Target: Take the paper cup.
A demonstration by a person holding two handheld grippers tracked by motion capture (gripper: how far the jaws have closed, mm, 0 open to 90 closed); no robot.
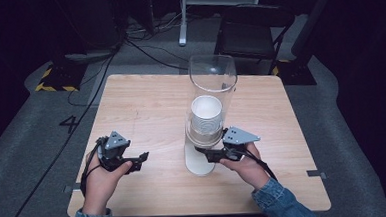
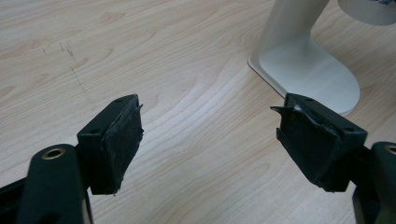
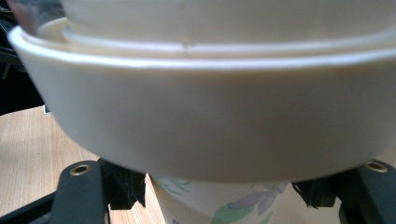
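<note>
Floral paper cup [image 3: 219,205] sits between the right hand-held gripper [image 3: 219,189]'s jaws; grip unclear; left hand-held gripper [image 2: 210,140] open.

In the right gripper view, the dispenser's cream collar [image 3: 205,116] blurs across mid-frame, hiding the flowered paper cup [image 3: 219,203] above its lower part and covering both jaw tips.

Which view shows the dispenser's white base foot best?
The left gripper view: the white base foot lies unobstructed on the table. The high view shows it small, beneath the cup tube; the right gripper view shows the dispenser's collar instead.
</note>
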